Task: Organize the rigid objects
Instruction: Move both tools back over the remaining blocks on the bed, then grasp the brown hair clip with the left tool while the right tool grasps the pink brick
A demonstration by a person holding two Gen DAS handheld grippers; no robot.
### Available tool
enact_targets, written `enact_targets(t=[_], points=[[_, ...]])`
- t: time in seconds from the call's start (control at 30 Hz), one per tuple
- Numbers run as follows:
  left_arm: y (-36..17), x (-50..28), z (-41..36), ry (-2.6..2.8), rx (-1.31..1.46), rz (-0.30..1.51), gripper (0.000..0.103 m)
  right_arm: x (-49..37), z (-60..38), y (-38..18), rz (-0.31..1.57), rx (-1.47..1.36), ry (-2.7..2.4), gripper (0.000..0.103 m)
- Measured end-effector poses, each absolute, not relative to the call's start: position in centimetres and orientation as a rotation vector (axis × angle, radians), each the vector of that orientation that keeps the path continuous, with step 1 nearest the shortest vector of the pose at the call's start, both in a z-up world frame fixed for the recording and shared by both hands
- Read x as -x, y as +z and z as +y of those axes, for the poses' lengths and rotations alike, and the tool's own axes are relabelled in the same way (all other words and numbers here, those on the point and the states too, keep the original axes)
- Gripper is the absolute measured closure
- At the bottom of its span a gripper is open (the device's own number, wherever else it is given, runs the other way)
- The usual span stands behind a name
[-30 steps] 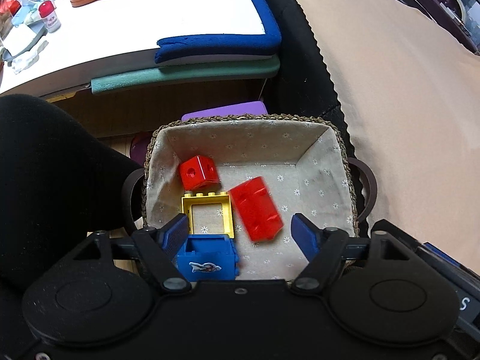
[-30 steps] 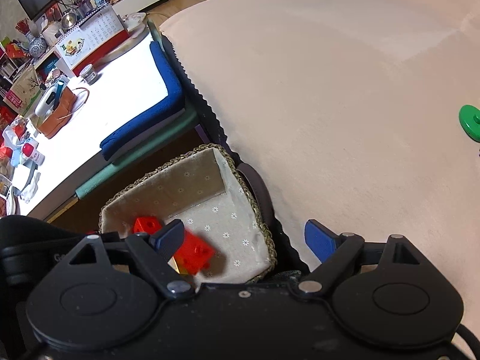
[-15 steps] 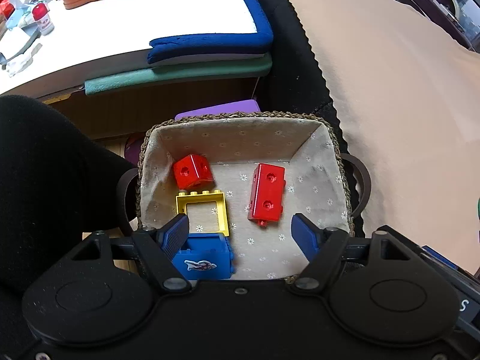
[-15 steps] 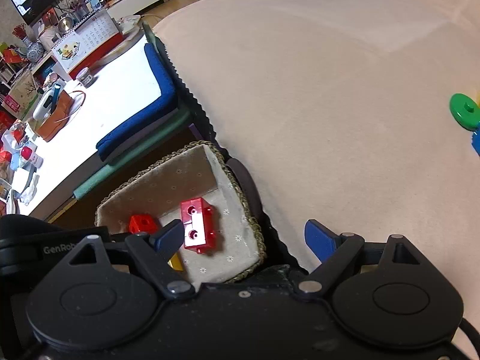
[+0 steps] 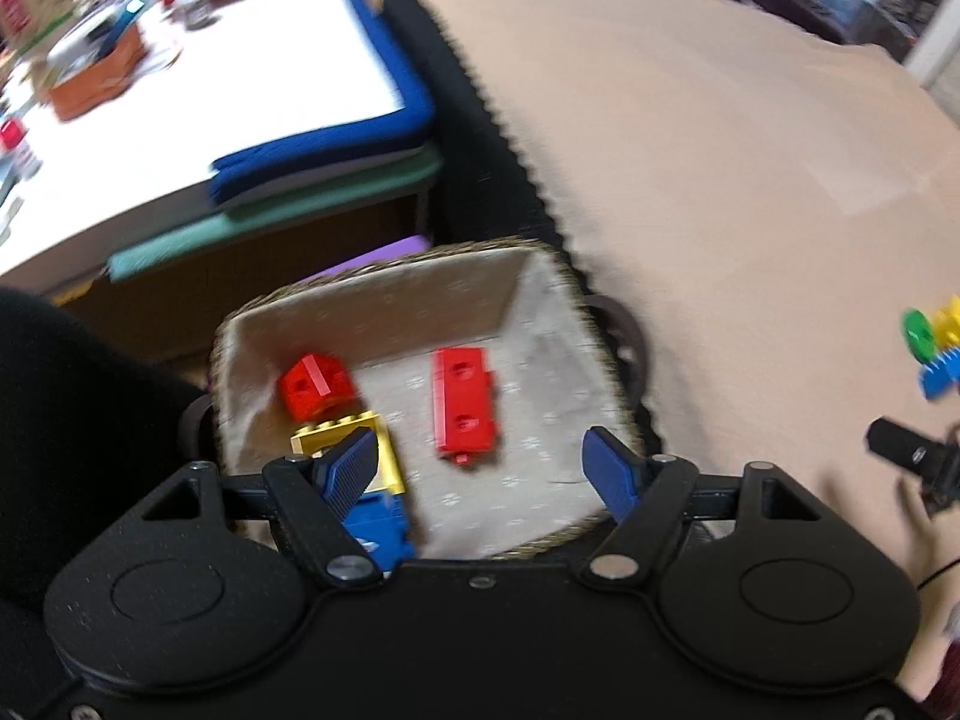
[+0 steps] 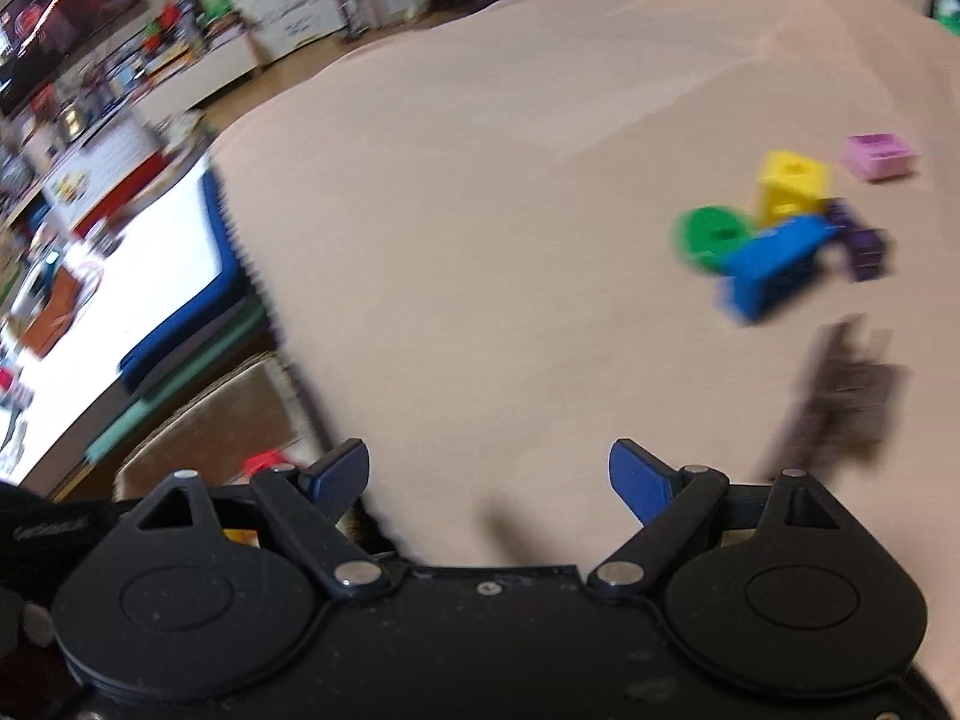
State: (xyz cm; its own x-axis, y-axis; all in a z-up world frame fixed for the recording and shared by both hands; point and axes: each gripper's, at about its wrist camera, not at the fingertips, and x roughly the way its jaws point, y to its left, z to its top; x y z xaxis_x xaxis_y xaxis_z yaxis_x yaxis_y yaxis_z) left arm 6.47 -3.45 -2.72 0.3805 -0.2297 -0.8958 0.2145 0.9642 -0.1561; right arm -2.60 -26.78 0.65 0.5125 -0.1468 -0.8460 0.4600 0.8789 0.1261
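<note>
Four toy blocks are lying in the woven basket [image 5: 591, 324], which has a pale flowered cloth lining. A long red block [image 5: 465, 405] is resting flat near the middle of the basket floor, apart from the others. A smaller red block [image 5: 317, 387] is sitting toward the far left corner, and just in front of it a yellow frame block [image 5: 342, 435] is lying flat, with a blue block [image 5: 381, 525] at its near edge, partly hidden behind the left gripper [image 5: 486, 468]. That gripper is hovering above the basket with its jaws spread and nothing between them. The basket is standing beside a surface covered with a beige cloth [image 5: 720, 180].

In the right wrist view, the right gripper [image 6: 489, 480] is pointing over the beige cloth with its jaws spread wide and holding nothing. More toys are lying loose on the cloth, well apart from the basket: a green disc [image 6: 708, 234], a blue block [image 6: 774, 261], a yellow cube [image 6: 792, 186], a dark purple block [image 6: 864, 246] and a pink block [image 6: 879, 156]. The first four are bunched together; the pink one is lying a little beyond. Both views are blurred.
</note>
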Motion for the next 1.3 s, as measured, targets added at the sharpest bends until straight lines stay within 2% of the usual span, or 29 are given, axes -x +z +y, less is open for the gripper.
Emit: enact_targets(t=[0.37,0.63,0.73,0.77,1.2,1.23,1.3], points=[[-1.9,-2.7,-12.2,-0.509,-0.091,1.105,0.032,11.3,-40.2,3.6,0.820,-0.450,-0.630,0.014],[-0.7,1.5,-20.3,-0.674,-0.242,1.061,0.031,14.5,-45.3,2.6,0.792,-0.504,-0.725,0.014],[-0.4,3.1,-22.7,-0.734,-0.268,1.049,0.021,15.3,-45.8,2.1,0.781,-0.532,-0.702,0.014],[-0.4,3.5,-23.5,-0.754,-0.273,1.046,0.021,15.4,-45.9,1.9,0.776,-0.540,-0.694,0.014],[-1.1,7.3,-32.1,-0.912,-0.416,0.936,0.021,15.9,-48.9,0.0,0.741,-0.600,-0.707,0.014],[-1.4,7.2,-32.4,-0.913,-0.415,0.942,0.022,15.5,-49.2,0.2,0.730,-0.595,-0.708,0.014],[-2.3,6.8,-33.1,-0.908,-0.406,0.968,0.031,14.5,-49.9,0.6,0.720,-0.583,-0.714,0.014]])
